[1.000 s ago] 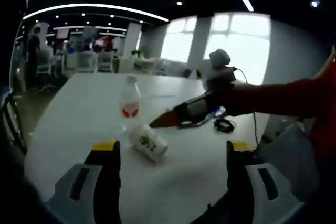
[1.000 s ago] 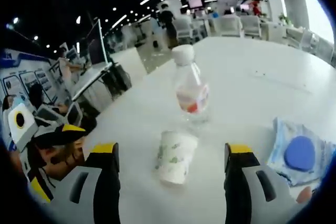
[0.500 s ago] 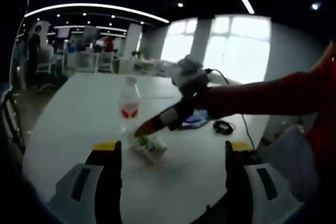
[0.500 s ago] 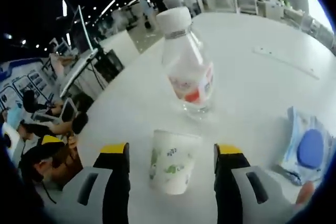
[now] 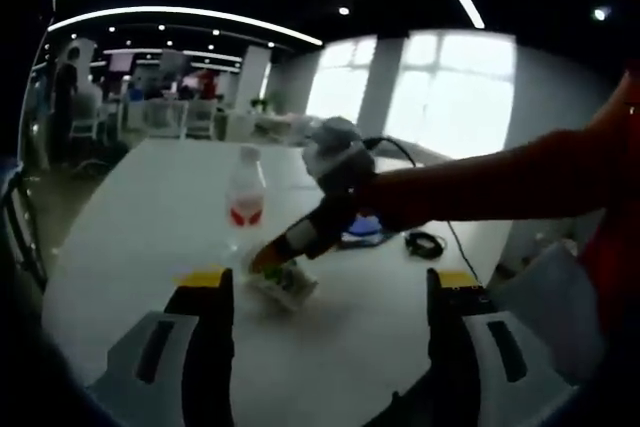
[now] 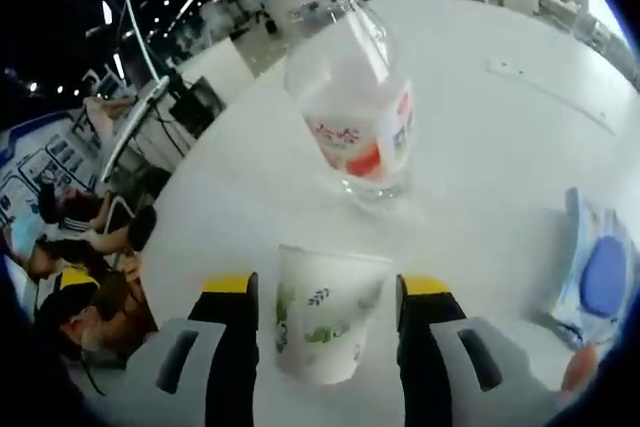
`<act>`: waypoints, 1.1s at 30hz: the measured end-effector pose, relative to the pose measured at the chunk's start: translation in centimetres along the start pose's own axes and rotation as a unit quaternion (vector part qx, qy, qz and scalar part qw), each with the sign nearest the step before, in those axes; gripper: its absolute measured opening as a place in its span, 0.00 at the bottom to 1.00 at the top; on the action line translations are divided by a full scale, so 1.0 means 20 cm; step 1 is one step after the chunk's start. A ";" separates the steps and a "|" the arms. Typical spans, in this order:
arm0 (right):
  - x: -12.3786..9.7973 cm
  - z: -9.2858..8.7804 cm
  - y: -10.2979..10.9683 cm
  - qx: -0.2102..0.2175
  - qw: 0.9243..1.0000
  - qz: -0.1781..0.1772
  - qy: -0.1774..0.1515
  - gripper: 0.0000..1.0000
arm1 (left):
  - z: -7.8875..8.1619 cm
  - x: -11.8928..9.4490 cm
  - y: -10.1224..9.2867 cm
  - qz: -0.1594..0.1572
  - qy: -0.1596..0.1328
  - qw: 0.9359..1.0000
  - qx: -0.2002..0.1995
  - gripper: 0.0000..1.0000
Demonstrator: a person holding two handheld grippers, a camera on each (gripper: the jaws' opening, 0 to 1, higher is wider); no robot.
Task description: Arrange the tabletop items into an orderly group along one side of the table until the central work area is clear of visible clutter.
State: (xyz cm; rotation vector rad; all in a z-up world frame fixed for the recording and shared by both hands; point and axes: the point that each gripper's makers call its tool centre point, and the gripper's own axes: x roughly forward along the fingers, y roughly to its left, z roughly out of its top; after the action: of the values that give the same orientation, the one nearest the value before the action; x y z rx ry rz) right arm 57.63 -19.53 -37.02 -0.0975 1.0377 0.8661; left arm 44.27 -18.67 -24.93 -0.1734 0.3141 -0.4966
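White bench (image 6: 500, 147) in open-plan office, ceiling strip lights. Right tool (image 6: 325, 292) jaws apart around paper cup (image 6: 318, 322); left tool (image 5: 330, 287) apart. Water bottle (image 6: 350, 97) label unreadable.

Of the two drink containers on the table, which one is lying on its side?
The white paper cup with green leaf print lies tipped over between the right gripper jaws; the capped clear bottle behind it stands upright.

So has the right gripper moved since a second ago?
Yes. In the left gripper view the right gripper has advanced along the table toward the bottle, reaching the tipped cup.
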 end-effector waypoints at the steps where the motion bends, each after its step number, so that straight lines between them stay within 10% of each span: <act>1: 0.01 0.00 0.00 0.001 1.000 0.000 0.002 0.54 | 0.00 0.00 0.00 -0.001 0.000 1.000 0.000 0.76; 33: 0.04 -0.05 -0.04 0.036 0.999 0.017 0.025 0.44 | -0.03 0.01 -0.01 -0.006 0.013 1.000 0.000 0.74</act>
State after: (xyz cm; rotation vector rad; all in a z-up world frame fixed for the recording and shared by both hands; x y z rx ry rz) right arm 57.66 -20.14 -38.42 -0.0409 1.1193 0.8592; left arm 44.13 -19.02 -25.41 -0.1690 0.3393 -0.5111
